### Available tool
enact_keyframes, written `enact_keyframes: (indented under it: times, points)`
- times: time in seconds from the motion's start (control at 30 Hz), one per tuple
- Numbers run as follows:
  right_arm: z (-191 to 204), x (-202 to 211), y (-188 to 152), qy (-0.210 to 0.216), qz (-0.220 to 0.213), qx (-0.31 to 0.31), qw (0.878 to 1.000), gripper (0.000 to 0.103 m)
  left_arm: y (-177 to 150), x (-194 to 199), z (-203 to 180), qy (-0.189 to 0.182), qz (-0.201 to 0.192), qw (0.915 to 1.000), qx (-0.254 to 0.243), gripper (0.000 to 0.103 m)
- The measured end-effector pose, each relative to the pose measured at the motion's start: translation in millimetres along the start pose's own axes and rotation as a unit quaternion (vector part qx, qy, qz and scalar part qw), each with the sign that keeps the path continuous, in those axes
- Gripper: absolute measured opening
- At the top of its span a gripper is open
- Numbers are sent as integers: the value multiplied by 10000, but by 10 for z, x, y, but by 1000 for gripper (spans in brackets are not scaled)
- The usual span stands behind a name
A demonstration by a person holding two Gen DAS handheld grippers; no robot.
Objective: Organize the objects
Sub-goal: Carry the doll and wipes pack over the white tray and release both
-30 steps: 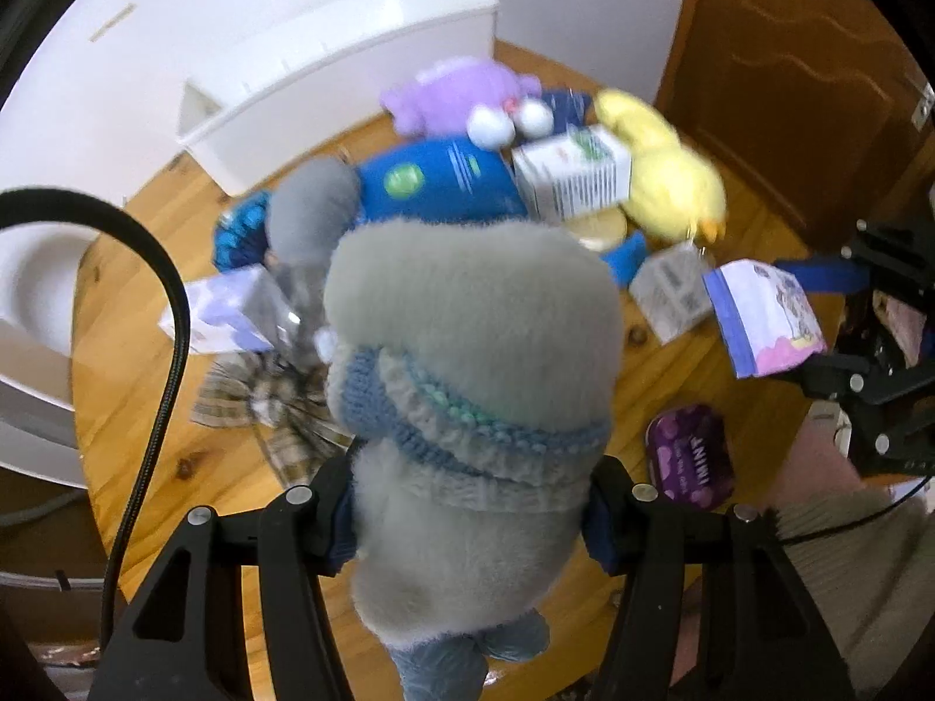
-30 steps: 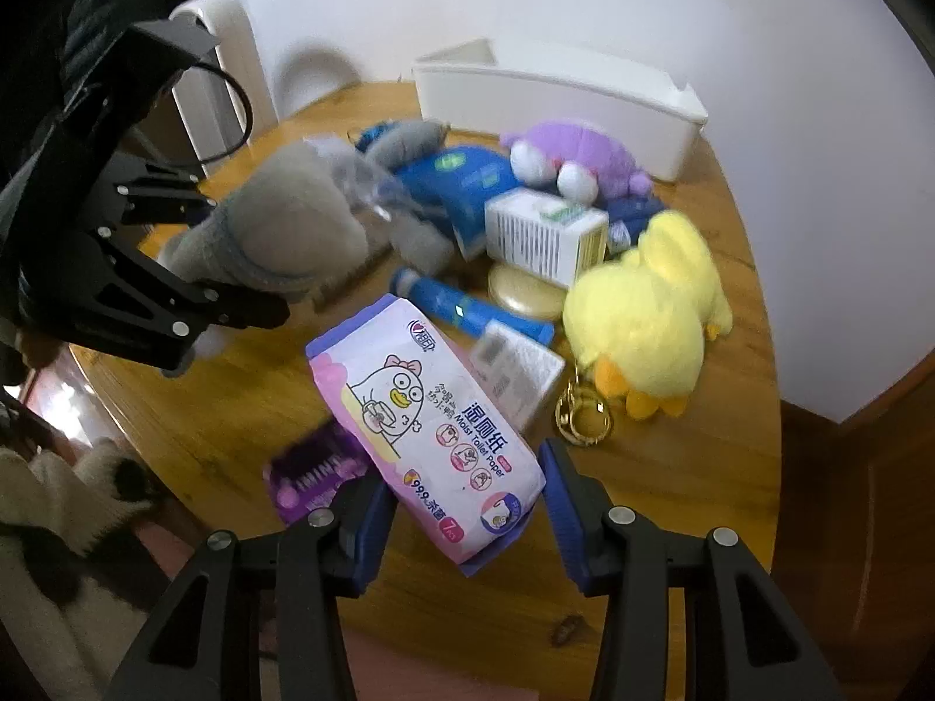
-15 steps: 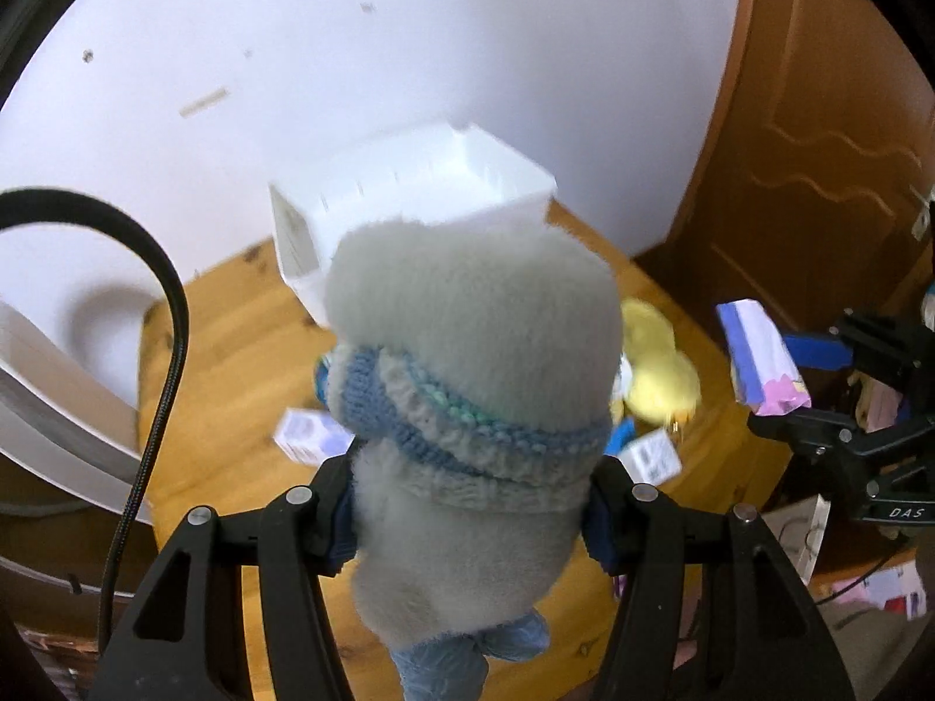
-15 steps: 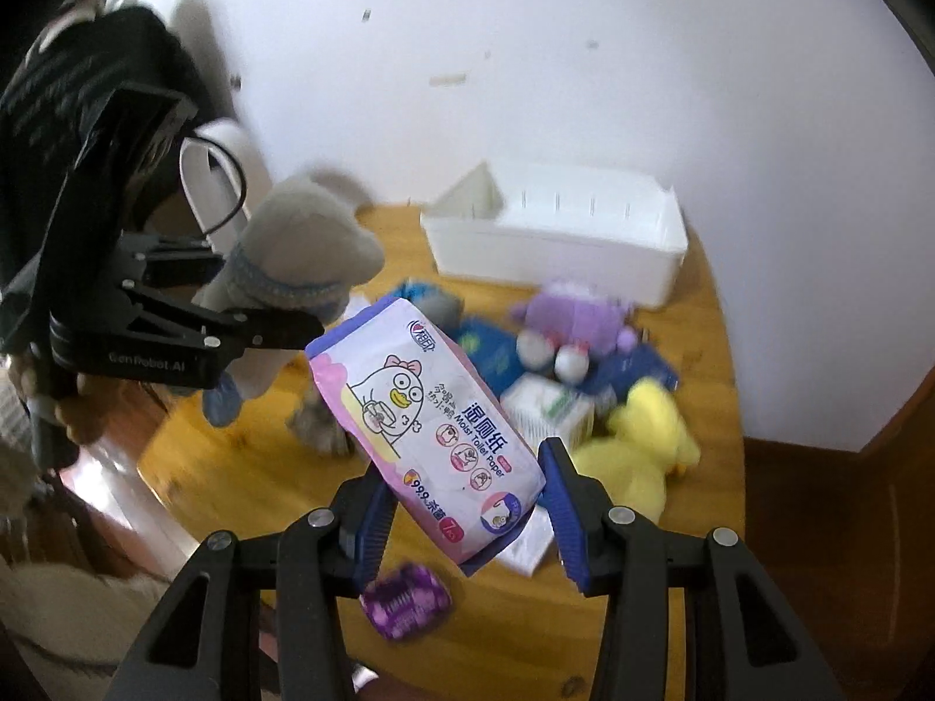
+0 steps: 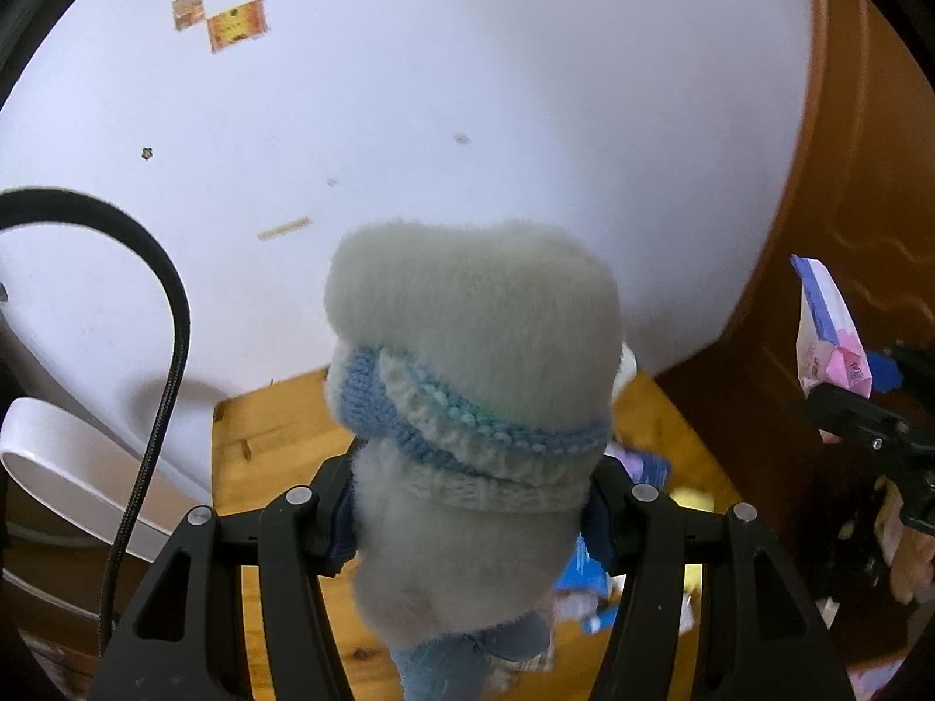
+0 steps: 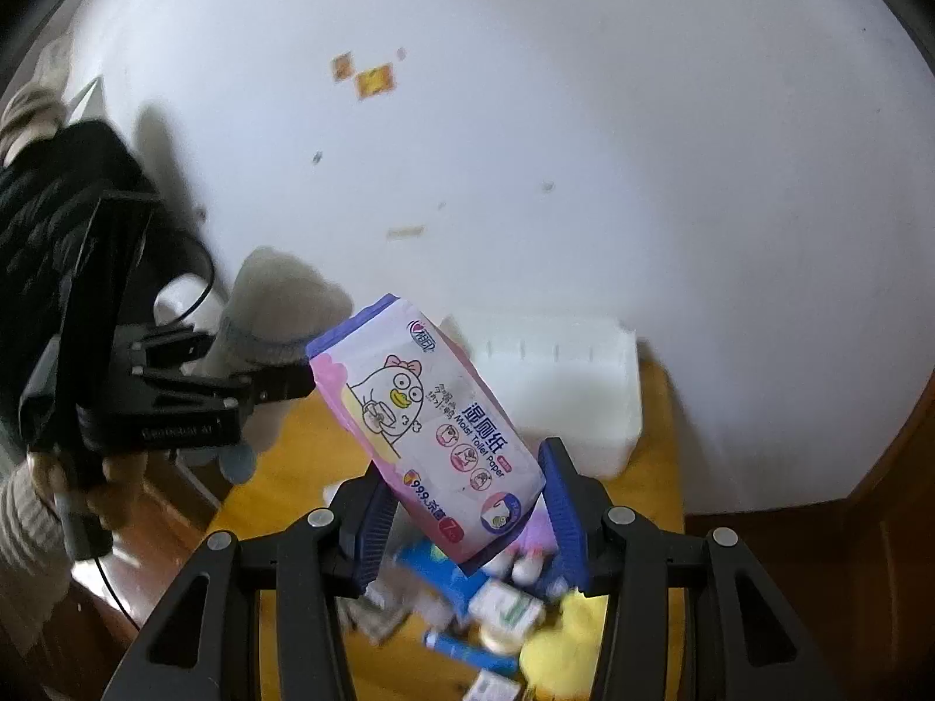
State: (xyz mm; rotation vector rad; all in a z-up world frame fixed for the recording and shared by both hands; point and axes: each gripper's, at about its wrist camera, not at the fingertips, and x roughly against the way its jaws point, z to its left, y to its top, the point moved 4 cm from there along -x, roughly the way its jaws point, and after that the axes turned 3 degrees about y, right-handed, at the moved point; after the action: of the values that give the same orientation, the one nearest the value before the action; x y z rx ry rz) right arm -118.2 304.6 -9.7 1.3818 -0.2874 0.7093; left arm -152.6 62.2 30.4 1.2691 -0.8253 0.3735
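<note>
My left gripper (image 5: 470, 511) is shut on a grey plush toy (image 5: 473, 397) with a blue knitted scarf, held high above the wooden table (image 5: 274, 444). The toy fills the middle of the left wrist view and hides most of the table. My right gripper (image 6: 464, 517) is shut on a pink and purple wet-wipes pack (image 6: 426, 426), also raised well above the table. A white bin (image 6: 561, 385) stands at the table's far edge by the wall. In the right wrist view the left gripper (image 6: 251, 350) with the plush toy (image 6: 280, 304) hangs at the left. The wipes pack (image 5: 827, 333) shows at the right edge of the left wrist view.
Below the right gripper lie a yellow plush duck (image 6: 561, 651), a blue tube (image 6: 467, 645), small boxes (image 6: 505, 604) and other packs, all blurred. A white wall fills the background, a brown door (image 5: 859, 175) is at the right, and a white chair (image 5: 64, 485) at the left.
Both grippers have risen high above the table with their loads, and the views have tilted up toward the wall. The clutter has slid to the bottom of both views.
</note>
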Motion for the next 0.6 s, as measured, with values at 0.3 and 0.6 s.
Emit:
enact_keyframes:
  times: [0.3,0.6]
  points:
    - [-310,-376,889,-214,-14,-618,9979,49,679,-224,42,8,-212,9977,643,63]
    - [-760,-1210,1219,-644,337,-1337,9884,49,860,-1129,-226,143,222,9948,979,63]
